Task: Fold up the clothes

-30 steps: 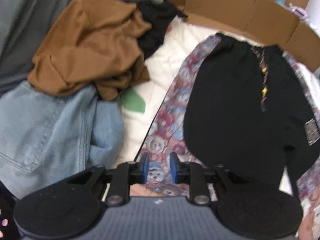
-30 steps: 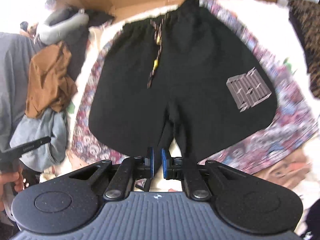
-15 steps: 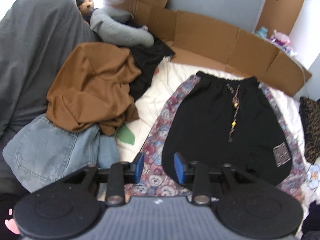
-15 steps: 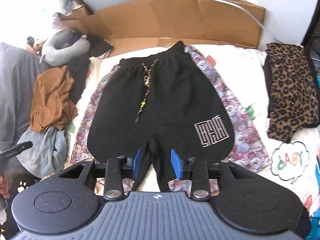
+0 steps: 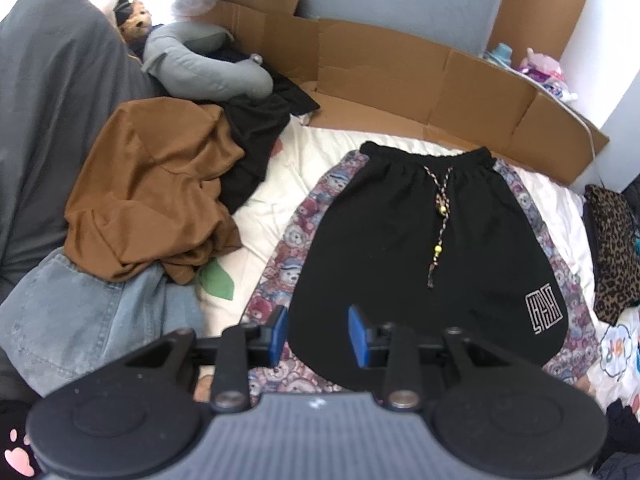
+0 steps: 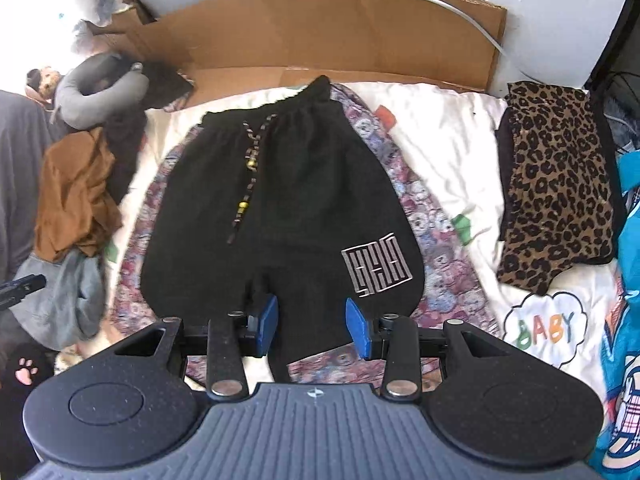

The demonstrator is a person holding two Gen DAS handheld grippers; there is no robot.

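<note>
Both claws tilt steeply downward, jaws apart, gripping nothing: left gripper (image 5: 318, 330), right gripper (image 6: 311, 326). Black drawstring shorts (image 6: 280, 200) lie flat toward twelve o'clock on a bear-print cloth (image 5: 280, 264).

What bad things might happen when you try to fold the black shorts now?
The black shorts lie on a teddy-print cloth, so a pinch at the hem might grab both layers. The beaded drawstring hangs loose down the front and could bunch inside the fold. The brown garment heap sits close on one side, leaving little room there.
</note>
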